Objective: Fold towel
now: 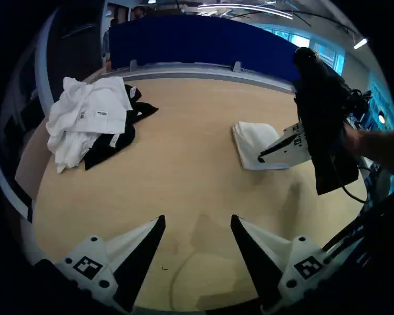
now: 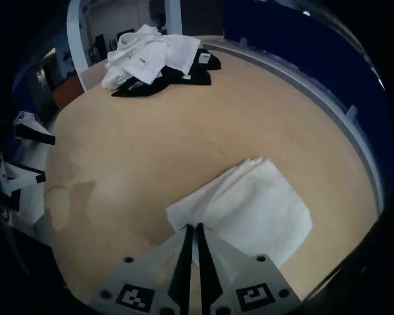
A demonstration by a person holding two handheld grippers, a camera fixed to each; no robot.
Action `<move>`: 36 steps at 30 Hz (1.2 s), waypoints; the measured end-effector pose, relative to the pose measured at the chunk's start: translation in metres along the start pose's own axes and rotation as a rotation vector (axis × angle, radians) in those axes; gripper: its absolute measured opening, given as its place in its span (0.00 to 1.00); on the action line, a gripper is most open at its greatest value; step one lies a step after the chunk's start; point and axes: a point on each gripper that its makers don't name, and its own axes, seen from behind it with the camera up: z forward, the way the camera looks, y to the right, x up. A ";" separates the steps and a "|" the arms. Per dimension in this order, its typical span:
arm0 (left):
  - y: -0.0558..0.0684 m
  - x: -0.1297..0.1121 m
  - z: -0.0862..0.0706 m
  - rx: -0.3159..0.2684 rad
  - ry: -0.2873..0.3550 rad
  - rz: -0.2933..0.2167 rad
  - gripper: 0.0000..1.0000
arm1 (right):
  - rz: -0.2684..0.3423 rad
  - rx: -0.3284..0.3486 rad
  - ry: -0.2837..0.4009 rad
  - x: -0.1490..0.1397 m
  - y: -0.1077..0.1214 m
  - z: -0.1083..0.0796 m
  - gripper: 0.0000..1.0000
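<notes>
The folded white towel (image 1: 255,144) lies flat on the pale wooden table (image 1: 186,115), right of its middle. In the left gripper view its long axis runs away toward the blue partition (image 1: 197,42). In the right gripper view the towel (image 2: 249,210) lies cornerwise, stacked layers showing at its far corner.

The right gripper (image 2: 194,227) rests at the near edge with its jaws drawn together; I cannot tell whether any cloth is pinched. From the left, the right gripper (image 1: 281,149) and its dark body hide the towel's right side. The left gripper (image 1: 197,218) hangs spread wide over bare table.

A heap of white and black clothes (image 1: 89,118) sits well apart at the far left.
</notes>
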 end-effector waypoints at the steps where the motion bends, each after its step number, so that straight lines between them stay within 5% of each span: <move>1: 0.000 0.000 0.000 -0.001 0.000 0.000 0.92 | 0.002 -0.005 0.005 0.001 0.001 -0.001 0.19; 6: 0.001 0.002 0.001 -0.005 0.001 0.001 0.92 | 0.013 -0.018 0.028 0.004 0.004 -0.010 0.61; 10: 0.002 0.003 0.000 -0.006 0.002 0.006 0.92 | 0.024 -0.037 0.036 0.001 0.009 -0.020 0.70; 26: 0.012 0.007 0.000 -0.018 0.006 0.020 0.92 | 0.090 -0.112 -0.025 -0.067 0.037 -0.055 0.70; 36: 0.017 0.007 -0.001 -0.024 0.007 0.024 0.92 | 0.124 -0.122 -0.060 -0.092 0.043 -0.053 0.67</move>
